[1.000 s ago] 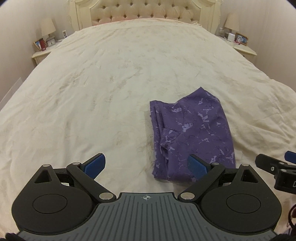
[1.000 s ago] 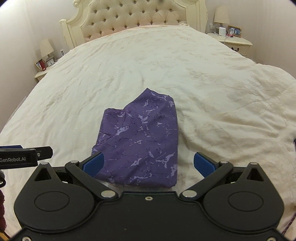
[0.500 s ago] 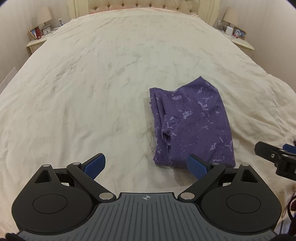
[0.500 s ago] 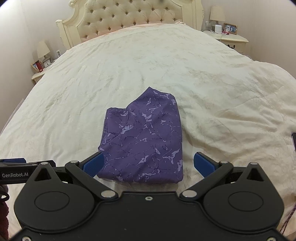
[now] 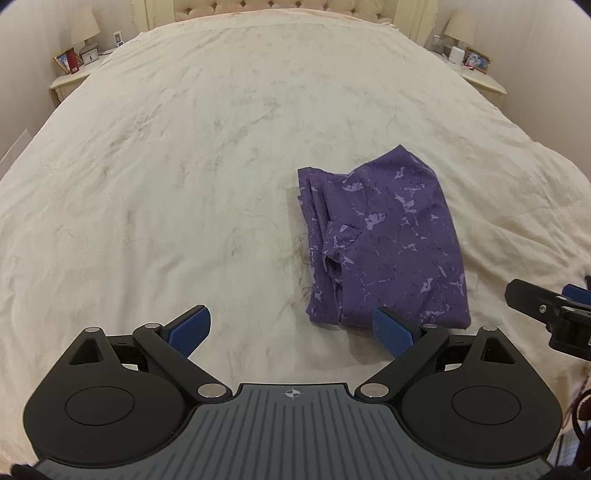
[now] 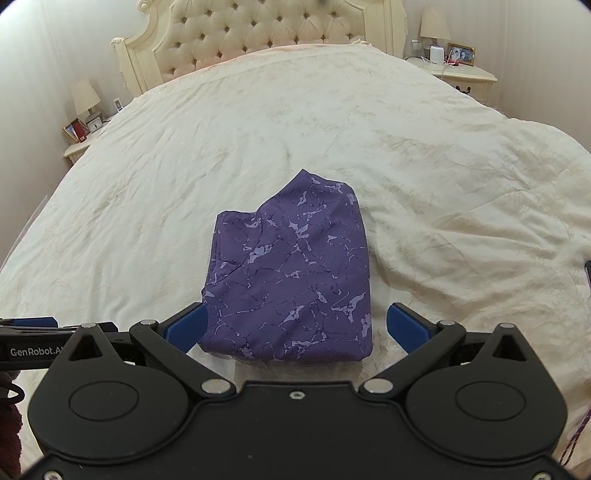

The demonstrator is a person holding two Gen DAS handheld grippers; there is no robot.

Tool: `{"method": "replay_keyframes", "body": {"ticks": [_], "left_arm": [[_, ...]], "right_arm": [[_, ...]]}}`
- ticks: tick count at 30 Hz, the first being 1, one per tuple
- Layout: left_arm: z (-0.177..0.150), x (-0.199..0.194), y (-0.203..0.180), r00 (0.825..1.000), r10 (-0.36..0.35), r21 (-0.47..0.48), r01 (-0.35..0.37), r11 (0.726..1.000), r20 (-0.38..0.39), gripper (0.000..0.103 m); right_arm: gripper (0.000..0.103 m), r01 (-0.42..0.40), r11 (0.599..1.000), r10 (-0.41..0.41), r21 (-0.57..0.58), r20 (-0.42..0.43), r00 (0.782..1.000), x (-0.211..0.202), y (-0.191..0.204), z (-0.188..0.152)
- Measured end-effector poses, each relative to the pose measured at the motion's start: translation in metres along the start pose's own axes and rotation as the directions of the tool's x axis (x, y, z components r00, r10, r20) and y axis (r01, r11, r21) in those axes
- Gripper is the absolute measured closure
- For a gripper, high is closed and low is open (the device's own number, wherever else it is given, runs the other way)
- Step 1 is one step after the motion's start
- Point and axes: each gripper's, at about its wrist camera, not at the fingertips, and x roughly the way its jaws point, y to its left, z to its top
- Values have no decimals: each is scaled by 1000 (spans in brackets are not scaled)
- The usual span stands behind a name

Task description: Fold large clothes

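A purple patterned garment (image 5: 388,240) lies folded into a compact rectangle on the cream bedspread (image 5: 184,166). It also shows in the right wrist view (image 6: 295,280). My left gripper (image 5: 291,328) is open and empty, hovering just short of the garment's near left corner. My right gripper (image 6: 295,325) is open and empty, held above the garment's near edge, its blue pads on either side. The right gripper also shows at the right edge of the left wrist view (image 5: 550,310).
A tufted cream headboard (image 6: 266,33) stands at the far end of the bed. Nightstands with lamps and photo frames flank it, on the left (image 6: 79,144) and on the right (image 6: 458,74). The bedspread bunches into wrinkles on the right (image 6: 498,221).
Both grippers have drawn back and risen from the garment, which now sits farther from the fingers. The garment itself has not moved.
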Motion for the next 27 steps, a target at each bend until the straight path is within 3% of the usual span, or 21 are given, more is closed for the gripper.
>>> {"method": "replay_keyframes", "body": {"ticks": [27], "left_arm": [[-4,7,-10,999,19,6,-19,1000,-37,7]], "right_arm": [[0,-20,999,22,45,-44,999,12,-13,-9]]}}
